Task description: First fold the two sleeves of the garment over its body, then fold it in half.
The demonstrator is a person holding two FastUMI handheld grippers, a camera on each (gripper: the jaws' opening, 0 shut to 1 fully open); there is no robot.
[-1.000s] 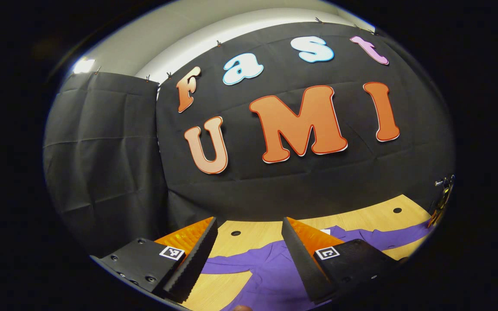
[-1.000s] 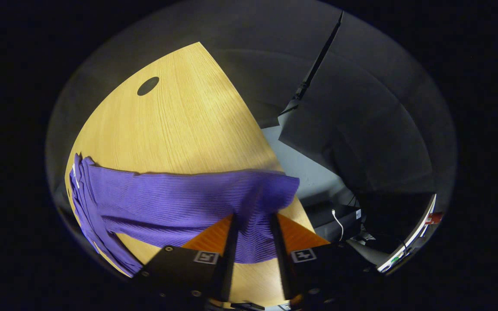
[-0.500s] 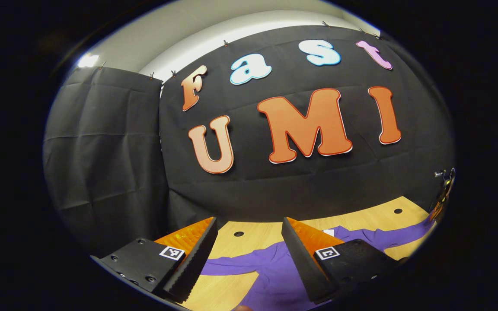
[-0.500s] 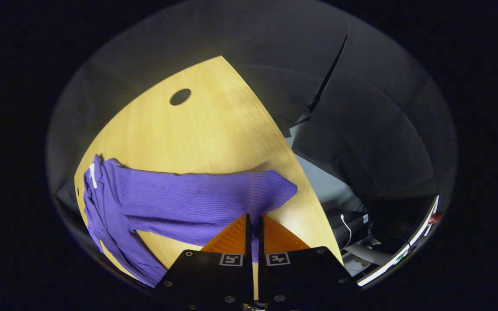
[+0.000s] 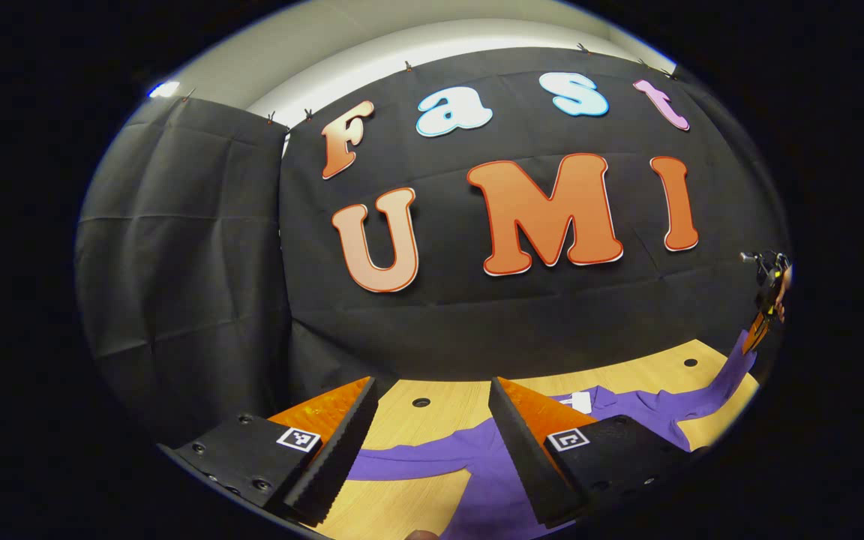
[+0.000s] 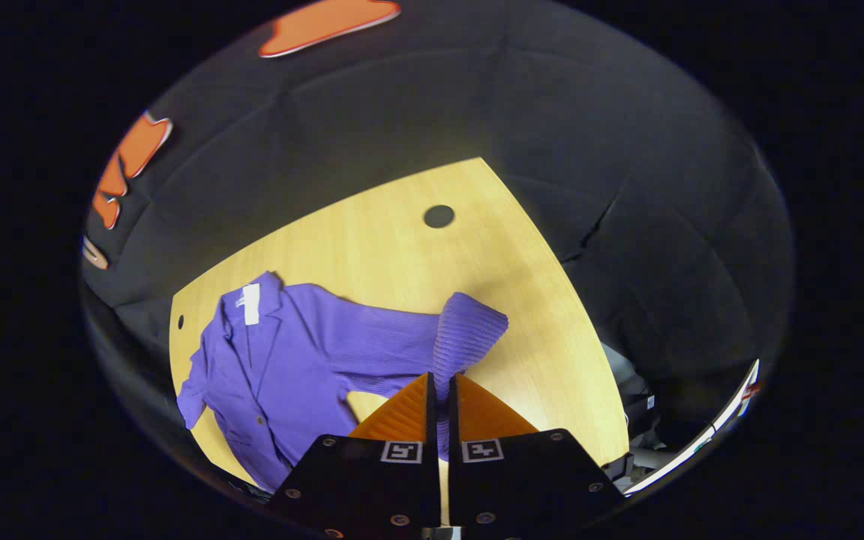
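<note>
Purple ribbed knit garment (image 6: 289,352) lies on my light wooden table (image 6: 402,247); right gripper (image 6: 441,386) pinches its sleeve (image 6: 466,330), raised; left gripper (image 5: 432,394) hovers with fingers spread wide, holding nothing.

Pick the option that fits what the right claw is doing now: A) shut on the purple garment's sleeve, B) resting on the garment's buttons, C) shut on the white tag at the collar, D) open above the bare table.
A: in the right gripper view the right claw has both fingers closed together on the sleeve of the purple garment.

Dim overhead light (edges warped)
</note>
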